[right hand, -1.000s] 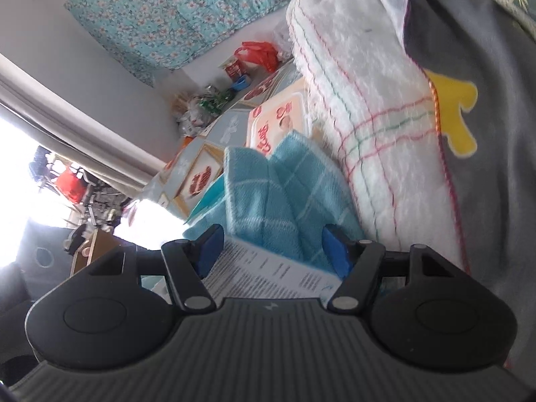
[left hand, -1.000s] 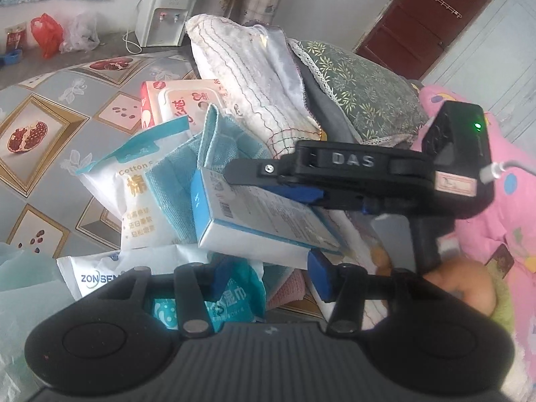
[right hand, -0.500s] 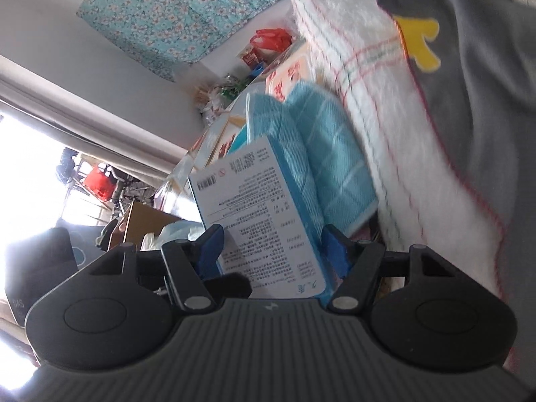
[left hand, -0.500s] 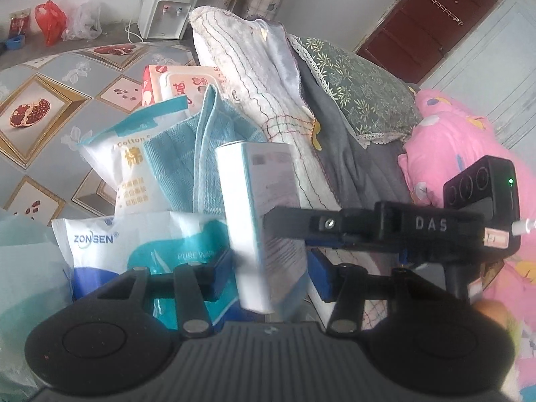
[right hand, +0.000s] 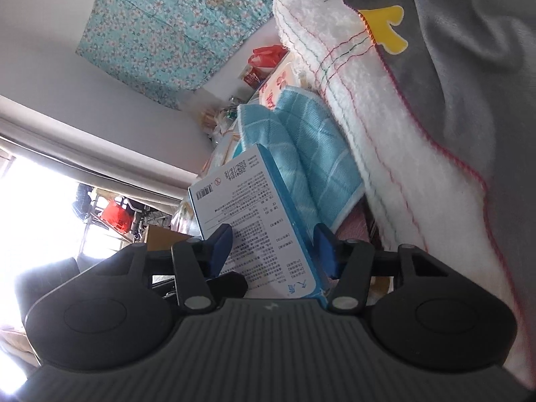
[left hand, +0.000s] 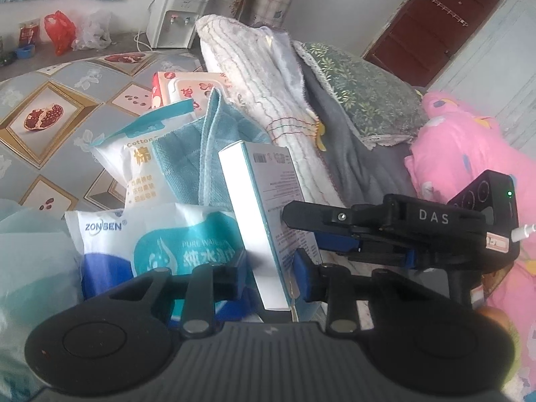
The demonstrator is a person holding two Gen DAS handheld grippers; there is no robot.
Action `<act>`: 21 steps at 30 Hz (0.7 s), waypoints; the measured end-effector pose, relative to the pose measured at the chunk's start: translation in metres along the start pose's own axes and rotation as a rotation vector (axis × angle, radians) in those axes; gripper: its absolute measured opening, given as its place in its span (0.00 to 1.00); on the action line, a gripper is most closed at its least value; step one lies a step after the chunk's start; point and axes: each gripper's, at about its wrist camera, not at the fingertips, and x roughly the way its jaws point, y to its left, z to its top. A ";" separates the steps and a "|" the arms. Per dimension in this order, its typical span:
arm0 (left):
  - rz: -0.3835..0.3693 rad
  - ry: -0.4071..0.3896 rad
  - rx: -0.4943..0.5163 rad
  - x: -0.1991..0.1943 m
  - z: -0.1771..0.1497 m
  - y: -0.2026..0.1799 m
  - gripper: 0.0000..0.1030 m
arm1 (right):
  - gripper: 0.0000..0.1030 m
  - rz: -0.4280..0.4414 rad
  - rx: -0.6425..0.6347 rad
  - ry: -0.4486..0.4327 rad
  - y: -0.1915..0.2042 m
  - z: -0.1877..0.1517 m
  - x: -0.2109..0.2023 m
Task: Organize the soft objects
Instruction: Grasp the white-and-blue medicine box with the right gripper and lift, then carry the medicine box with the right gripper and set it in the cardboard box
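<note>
A white and blue printed box (left hand: pixel 268 221) stands on edge between the fingers of my left gripper (left hand: pixel 269 271), which close on its narrow sides. My right gripper (right hand: pixel 273 251) holds the same box (right hand: pixel 254 214) across its wide faces; it shows from the side in the left wrist view (left hand: pixel 338 227). Behind the box lie a folded blue towel (left hand: pixel 201 154), a white Cotton tissue pack (left hand: pixel 134 154) and a ZONBEN wet-wipe pack (left hand: pixel 150 238). The blue towel also shows in the right wrist view (right hand: pixel 301 154).
A white striped blanket (left hand: pixel 261 63), a grey cloth (left hand: pixel 338 140) and a green leaf pillow (left hand: pixel 365 97) pile up behind. A pink plush (left hand: pixel 469 154) is at right. A red-and-white wipes pack (left hand: pixel 181 87) lies on the patterned cover (left hand: pixel 50 107). A water dispenser (left hand: pixel 174 16) stands far back.
The box has been turned from lying flat in my right gripper to standing on edge. It has come down between my left gripper's fingers, which now hold it too.
</note>
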 end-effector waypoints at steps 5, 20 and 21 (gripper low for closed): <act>-0.033 -0.037 0.017 -0.034 -0.010 -0.010 0.30 | 0.50 0.015 -0.033 -0.023 0.025 -0.017 -0.024; -0.010 -0.298 -0.010 -0.212 -0.064 0.031 0.29 | 0.52 0.185 -0.242 0.057 0.178 -0.079 -0.026; 0.002 -0.317 -0.020 -0.224 -0.069 0.038 0.29 | 0.52 0.198 -0.251 0.067 0.188 -0.083 -0.020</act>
